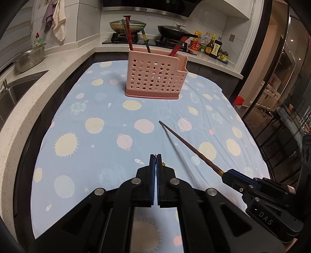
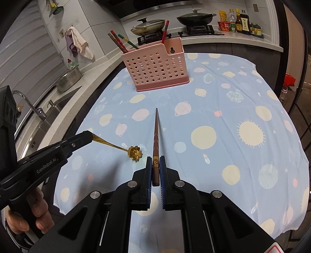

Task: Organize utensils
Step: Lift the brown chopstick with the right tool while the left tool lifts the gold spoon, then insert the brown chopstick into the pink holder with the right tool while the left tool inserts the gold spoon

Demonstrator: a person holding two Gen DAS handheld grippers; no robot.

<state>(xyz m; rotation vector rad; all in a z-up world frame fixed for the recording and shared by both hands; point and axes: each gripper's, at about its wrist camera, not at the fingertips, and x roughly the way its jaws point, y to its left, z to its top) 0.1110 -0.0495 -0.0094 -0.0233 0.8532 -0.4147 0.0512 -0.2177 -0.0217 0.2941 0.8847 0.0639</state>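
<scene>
Nearest in the right wrist view, the right gripper (image 2: pixel 155 162) pinches the thick end of a dark brown chopstick (image 2: pixel 156 134), its blue pads pressed on either side of the stick just behind a gold band; the stick runs straight toward 12 o'clock, tapering to a point above the tablecloth (image 2: pixel 223 109). At 9 o'clock in that view the left gripper (image 2: pixel 89 136) comes in from the edge, held by a person's hand (image 2: pixel 37 212) wrapped round its grip, and its fingers are pressed together on the handle of a gold spoon (image 2: pixel 124 148) whose flower-shaped bowl hangs just beside the chopstick's thick end, apart from it. In the left wrist view the left gripper's pads meet with only a sliver between them, and a bit of gold peeks out at the tip; the right gripper enters at 4 o'clock with the chopstick slanting up toward 11 o'clock. The cloth is pale blue with yellow suns and pink planets. Farther off, toward 12 o'clock, a pink perforated utensil holder (image 2: pixel 155 72) stands upright on the cloth with several red and green chopsticks (image 2: pixel 120 41) leaning inside it. Beyond lie a counter with a hob, two lidded pans (image 2: pixel 194 18) and a row of sauce bottles (image 2: pixel 239 22); a sink (image 2: pixel 50 109) and a metal colander (image 2: pixel 68 79) sit toward 10 o'clock.
</scene>
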